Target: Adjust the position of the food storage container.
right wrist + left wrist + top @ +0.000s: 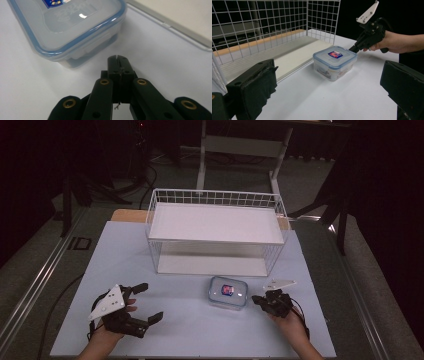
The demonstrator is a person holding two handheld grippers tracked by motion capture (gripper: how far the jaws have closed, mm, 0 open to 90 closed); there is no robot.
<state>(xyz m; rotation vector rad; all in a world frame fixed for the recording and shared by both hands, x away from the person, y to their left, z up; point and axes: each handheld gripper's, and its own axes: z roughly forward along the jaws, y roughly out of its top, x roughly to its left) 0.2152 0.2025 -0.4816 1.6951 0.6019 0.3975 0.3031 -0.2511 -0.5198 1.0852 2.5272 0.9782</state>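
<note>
**At the box's edge, nothing yet gripped**

In the lower middle of the high view, a clear lidded box (228, 292) with a blue rim sits on the white table (180, 330), just in front of the white wire basket (216, 231). The right gripper (256, 299), at lower right, points its closed tips at the box's right side from close by. The left gripper (147, 302), at lower left, rests well apart from the box, its jaws spread wide and empty.

In the left gripper view, that gripper's two black jaws frame the bottom corners with only table between them. The box stands at centre, lid on, and the other gripper's nose meets its far corner at upper right; whether it touches I cannot tell.

In the right gripper view, the jaws are pressed together on nothing at bottom centre, just short of the box's corner at upper left.

By my reading the work has barely begun: the box stands outside the basket and unheld.
</note>
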